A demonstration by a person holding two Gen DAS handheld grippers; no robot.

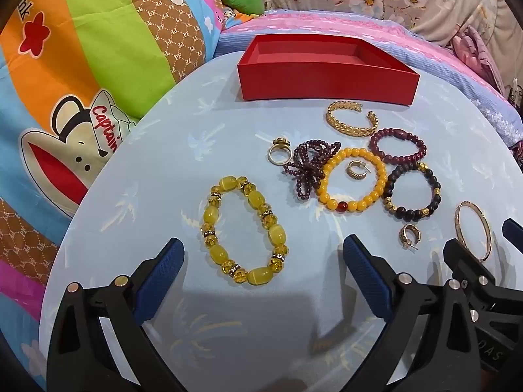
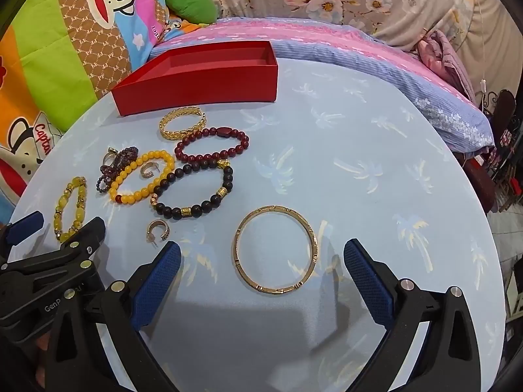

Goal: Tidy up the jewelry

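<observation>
Round palm-print table — red cardboard box, smooth gold bangle.

Round palm-print table, cartoon monkey quilt, floral curtain

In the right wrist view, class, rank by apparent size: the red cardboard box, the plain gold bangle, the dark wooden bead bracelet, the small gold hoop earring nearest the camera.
1. Red cardboard box
2. Plain gold bangle and dark wooden bead bracelet: similar; the bangle lies nearer, so unsure
3. Small gold hoop earring
</observation>
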